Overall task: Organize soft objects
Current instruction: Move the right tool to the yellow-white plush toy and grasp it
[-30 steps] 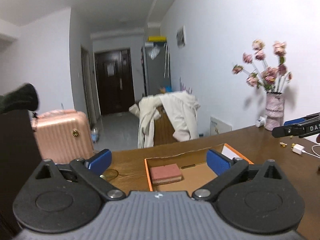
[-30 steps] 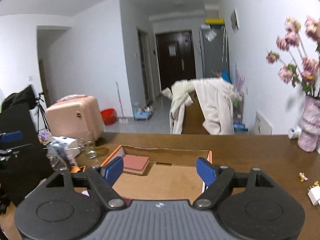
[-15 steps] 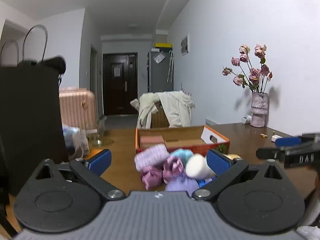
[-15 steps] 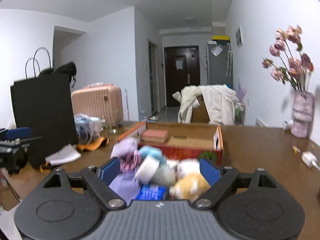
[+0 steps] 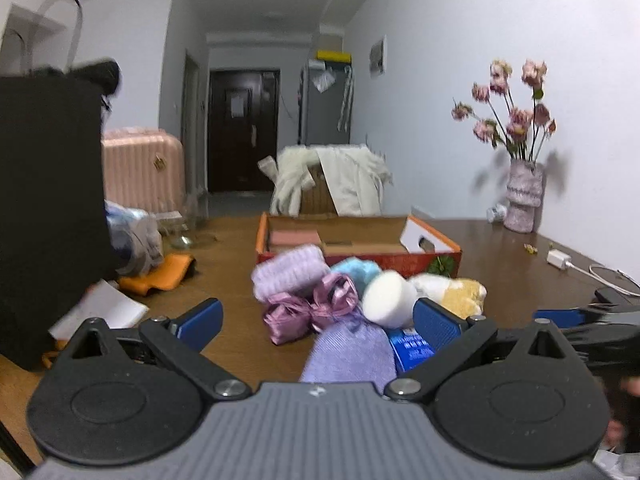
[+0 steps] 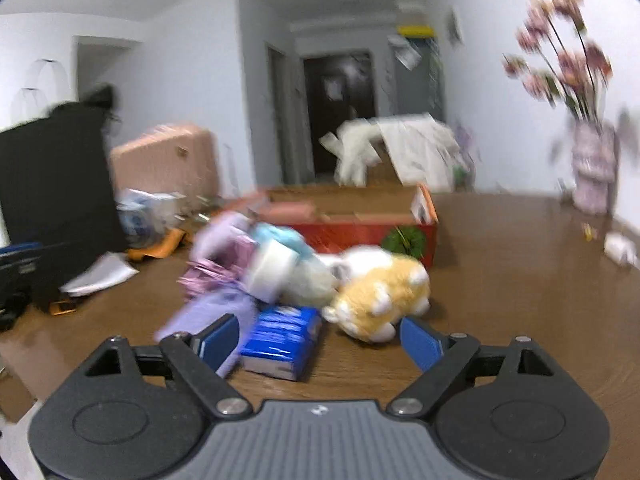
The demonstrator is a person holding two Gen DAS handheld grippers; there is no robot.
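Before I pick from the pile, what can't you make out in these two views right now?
- Orange box floor: left wrist view, its walls hide it beyond the pink sponge.
- Blue packet print: right wrist view, motion blur.
- Purple cloth near end: left wrist view, hidden by the gripper body.

A heap of soft things [image 5: 340,300] lies near the middle of the table [image 5: 500,280], touching the front wall of the orange cardboard box [image 5: 436,246] behind it, so no gap opens between heap and box. Toward the left edge a tall black bag [image 5: 48,208] stands, with white paper [image 5: 100,312], an orange cloth [image 5: 160,276] and plastic-wrapped packs [image 5: 132,236] crowding its foot. Bare wood lies between that clutter and the heap. To the right of the box the table is mostly bare as far as the vase [image 5: 522,200] by the wall; a white charger [image 5: 560,258] and cable lie along that edge.
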